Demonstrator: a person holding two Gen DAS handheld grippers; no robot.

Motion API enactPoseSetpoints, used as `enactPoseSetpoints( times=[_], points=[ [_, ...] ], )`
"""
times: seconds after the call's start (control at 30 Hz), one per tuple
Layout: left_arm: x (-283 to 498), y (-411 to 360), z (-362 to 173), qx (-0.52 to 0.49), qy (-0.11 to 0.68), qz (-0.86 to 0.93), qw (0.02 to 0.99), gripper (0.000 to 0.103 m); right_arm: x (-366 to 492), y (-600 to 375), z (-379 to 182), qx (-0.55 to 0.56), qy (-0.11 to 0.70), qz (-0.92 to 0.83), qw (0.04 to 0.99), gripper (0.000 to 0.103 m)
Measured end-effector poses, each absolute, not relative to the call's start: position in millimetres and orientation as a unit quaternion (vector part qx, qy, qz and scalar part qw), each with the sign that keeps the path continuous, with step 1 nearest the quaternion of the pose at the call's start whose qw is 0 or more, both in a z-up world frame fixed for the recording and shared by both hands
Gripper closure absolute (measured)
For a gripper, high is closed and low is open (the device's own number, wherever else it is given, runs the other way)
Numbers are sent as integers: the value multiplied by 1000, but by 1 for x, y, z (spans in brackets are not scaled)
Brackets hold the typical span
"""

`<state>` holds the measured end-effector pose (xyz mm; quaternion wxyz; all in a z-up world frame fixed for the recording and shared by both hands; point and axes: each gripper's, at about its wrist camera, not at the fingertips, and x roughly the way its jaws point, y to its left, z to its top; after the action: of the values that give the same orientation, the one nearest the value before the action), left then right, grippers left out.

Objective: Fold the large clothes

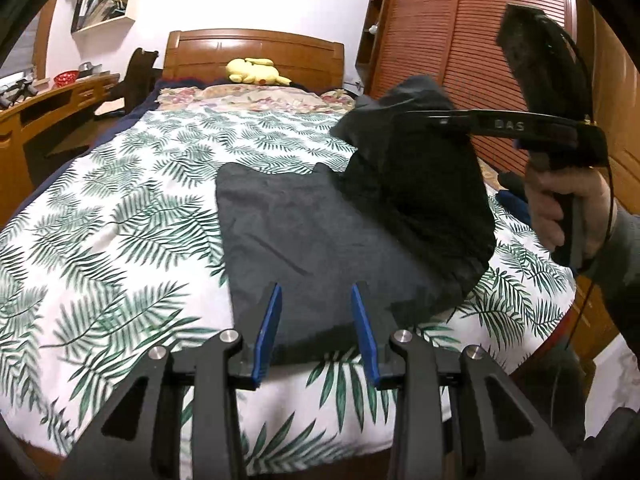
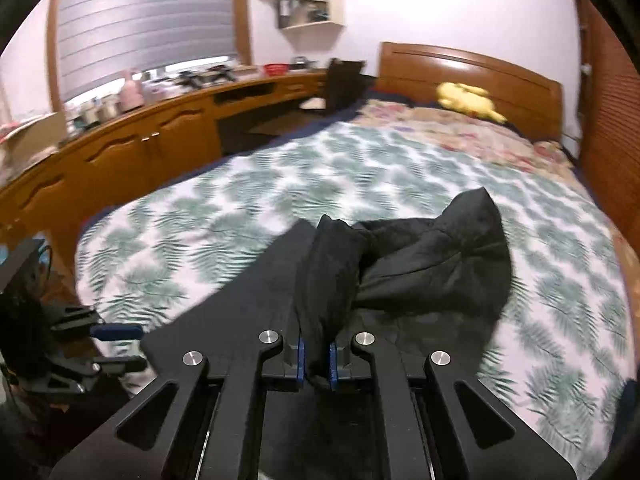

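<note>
A black garment lies partly flat on the leaf-print bedspread. Its right part is lifted off the bed. My right gripper is shut on a bunched fold of the black garment and holds it above the bed; it shows in the left wrist view coming in from the right in a hand. My left gripper is open and empty, its blue pads over the garment's near edge. In the right wrist view the left gripper sits at the far left.
A yellow plush toy lies by the wooden headboard. A wooden desk with clutter runs along the left of the bed. A slatted wooden wardrobe stands to the right.
</note>
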<state>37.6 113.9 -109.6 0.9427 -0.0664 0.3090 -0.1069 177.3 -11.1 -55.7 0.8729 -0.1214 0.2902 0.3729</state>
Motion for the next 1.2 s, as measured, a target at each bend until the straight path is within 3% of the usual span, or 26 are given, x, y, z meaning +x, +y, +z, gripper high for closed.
enactPoseSetpoints(
  times=[0.53,0.57,0.63,0.67,0.7,0.93,1.2],
  points=[
    [-8,160,-94,-73,316,-35,945,69,128,83,-101,-108,340,476,804,95],
    [-8,160,-93,-74,315,-34,946,69,129,82,-99,-108,340,472,806,93],
    [-6,159,-89,-77,311,-34,947,69,129,74,-89,-110,335,463,813,78],
    [-7,158,-87,-78,310,-35,947,69,129,71,-84,-112,331,460,817,60],
    [-6,156,-85,-79,307,-37,948,69,127,66,-79,-111,325,458,820,49],
    [7,135,-71,-72,296,-55,951,69,129,11,-47,-104,288,427,851,46],
    [39,111,-69,-62,307,-70,947,69,149,-46,-93,-126,336,359,861,47]
  ],
)
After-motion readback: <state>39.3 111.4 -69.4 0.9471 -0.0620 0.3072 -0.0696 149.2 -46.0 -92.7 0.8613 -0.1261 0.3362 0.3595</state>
